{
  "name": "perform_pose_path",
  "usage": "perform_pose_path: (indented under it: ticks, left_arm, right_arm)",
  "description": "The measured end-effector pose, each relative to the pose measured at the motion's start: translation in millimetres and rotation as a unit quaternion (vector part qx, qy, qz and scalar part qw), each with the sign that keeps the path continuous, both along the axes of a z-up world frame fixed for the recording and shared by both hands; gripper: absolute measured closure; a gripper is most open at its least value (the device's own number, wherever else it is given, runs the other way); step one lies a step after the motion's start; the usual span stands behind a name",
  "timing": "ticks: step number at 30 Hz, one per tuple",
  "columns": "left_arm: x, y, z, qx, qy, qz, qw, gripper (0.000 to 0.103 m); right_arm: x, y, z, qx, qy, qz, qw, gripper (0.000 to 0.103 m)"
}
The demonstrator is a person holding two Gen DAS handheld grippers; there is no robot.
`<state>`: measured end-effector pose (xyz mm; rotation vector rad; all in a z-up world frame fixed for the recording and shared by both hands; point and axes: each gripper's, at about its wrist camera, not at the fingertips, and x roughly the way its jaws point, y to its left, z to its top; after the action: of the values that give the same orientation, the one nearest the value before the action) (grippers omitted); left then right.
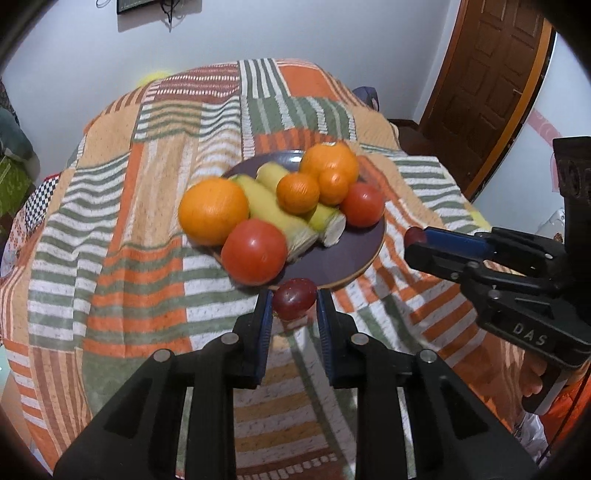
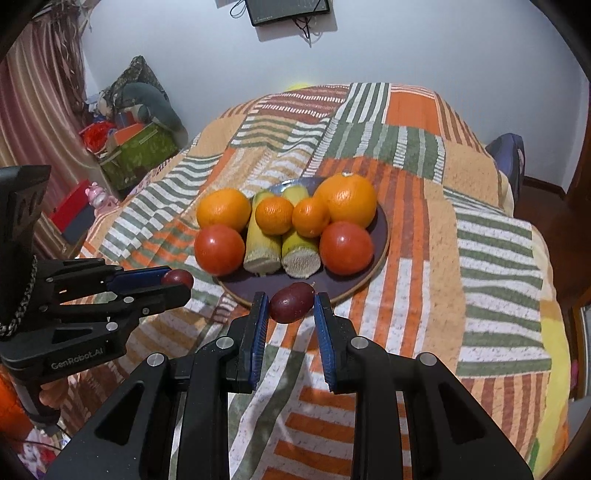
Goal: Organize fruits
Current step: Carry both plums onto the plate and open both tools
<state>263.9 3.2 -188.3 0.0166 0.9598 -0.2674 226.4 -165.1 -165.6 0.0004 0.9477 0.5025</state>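
A striped patchwork blanket [image 2: 424, 236] is spread over the bed. A dark plate [image 2: 376, 273] is piled with oranges, tomatoes and corn (all touching). Just before its rim, one dark red plum [image 1: 294, 298] is pinched by the left hand-held gripper [image 1: 294, 308], another plum [image 2: 291, 301] by the right hand-held gripper [image 2: 290, 308].

Patchwork striped bedspread [image 2: 424, 206] spread over the bed, brown panelled door [image 1: 491, 77] seen at right, dark screen [image 2: 288, 11] mounted on wall, green box [image 2: 140, 155] piled beside curtain [image 2: 33, 110].
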Motion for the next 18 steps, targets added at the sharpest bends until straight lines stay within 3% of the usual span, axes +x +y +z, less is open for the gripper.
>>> perform_pose_path:
  ticks: [18]
  left_arm:
    - [32,-29,-23,-0.007,0.018,-0.020,0.9996,0.079]
  right_arm:
    - [28,1,-31,-0.007,0.022,0.008,1.000,0.080]
